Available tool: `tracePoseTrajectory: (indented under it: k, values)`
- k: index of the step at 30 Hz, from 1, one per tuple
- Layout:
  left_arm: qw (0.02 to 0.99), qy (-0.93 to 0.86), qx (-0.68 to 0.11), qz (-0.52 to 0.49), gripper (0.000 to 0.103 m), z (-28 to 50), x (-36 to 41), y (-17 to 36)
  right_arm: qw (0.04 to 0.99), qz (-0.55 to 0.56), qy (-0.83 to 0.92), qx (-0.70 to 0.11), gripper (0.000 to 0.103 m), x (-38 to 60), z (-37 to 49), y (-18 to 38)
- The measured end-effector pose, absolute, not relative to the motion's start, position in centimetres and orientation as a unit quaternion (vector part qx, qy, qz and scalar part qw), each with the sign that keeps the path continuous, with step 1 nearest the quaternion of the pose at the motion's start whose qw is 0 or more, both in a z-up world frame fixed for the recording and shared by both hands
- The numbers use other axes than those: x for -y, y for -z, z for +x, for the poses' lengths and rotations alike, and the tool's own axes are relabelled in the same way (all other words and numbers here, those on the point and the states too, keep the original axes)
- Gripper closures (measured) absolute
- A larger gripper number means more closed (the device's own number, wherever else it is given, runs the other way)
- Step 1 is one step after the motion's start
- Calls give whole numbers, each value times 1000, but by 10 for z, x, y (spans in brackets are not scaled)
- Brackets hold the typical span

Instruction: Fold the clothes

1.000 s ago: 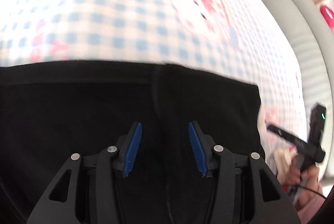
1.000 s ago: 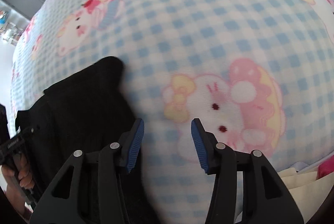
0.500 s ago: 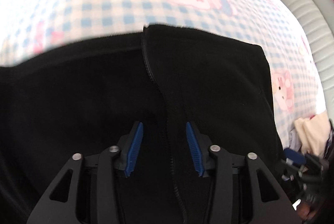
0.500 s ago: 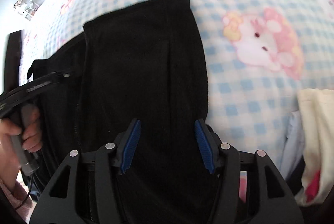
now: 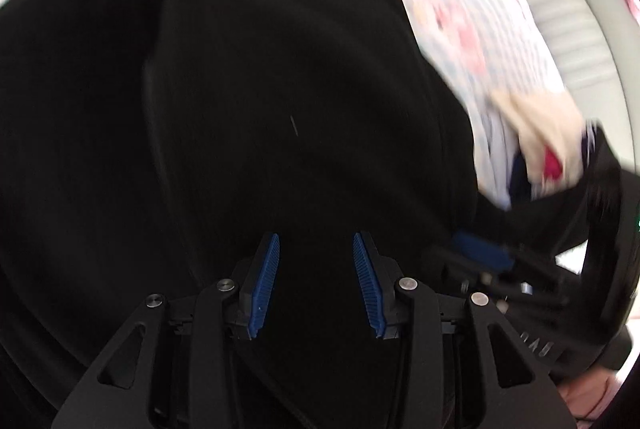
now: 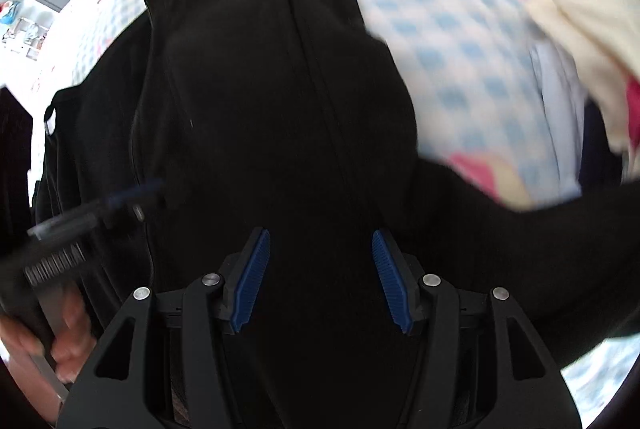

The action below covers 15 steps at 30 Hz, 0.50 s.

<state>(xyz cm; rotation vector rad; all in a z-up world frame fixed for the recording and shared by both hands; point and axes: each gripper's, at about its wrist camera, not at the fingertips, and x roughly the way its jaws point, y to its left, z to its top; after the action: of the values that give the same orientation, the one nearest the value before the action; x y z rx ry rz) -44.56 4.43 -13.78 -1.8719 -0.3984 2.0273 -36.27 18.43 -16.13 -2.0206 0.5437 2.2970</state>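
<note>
Both tools have swept sideways across the bed since a second ago: then the checked blue-and-white sheet filled much of each view, now a black garment (image 5: pixel 280 89) fills almost all of both.

Left wrist view: the left tool (image 5: pixel 316 283) points down at the black garment, its blue-padded jaws spread with a clear gap. They have narrowed and then opened a little within the last second. Dark cloth lies below the gap, and whether the pads touch it cannot be told. A raised fold or seam runs down the garment on the left. At the right edge the right tool (image 5: pixel 480 255) shows as a blurred blue pad on a black frame, close beside the left one. Behind it sits a blurred pile of clothes (image 5: pixel 536 133), cream, pale and red, on the sheet (image 5: pixel 452 13). A grey padded headboard (image 5: pixel 560 21) curves along the upper right.

Right wrist view: the right tool (image 6: pixel 320 277) also points down over the black garment (image 6: pixel 260 89), jaws spread wide, nothing visibly pinched. A long seam runs up the cloth from between them. A dark sleeve-like part stretches off to the right. At lower left a hand (image 6: pixel 60 341) grips the handle of the left tool (image 6: pixel 132 195), which is blurred. The sheet (image 6: pixel 448 41), with pink cartoon figures, shows at upper right.
</note>
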Motion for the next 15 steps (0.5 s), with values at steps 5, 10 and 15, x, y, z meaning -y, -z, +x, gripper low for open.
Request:
tracePoseTrajectory:
  k: [5,10,15]
  values:
    - [182,-716,194,-645,49,-409,-46,148,-4,-627,-749,-212,48,-176,-327,138]
    - [191,-746,143,-621,49,-441,-72,173,-19,-593,-771,-232,48,-168,-295,144]
    - [199,-766,95,-604,43,-438,-84,166,-29,-557,-794,-242,49,-165,-291,151]
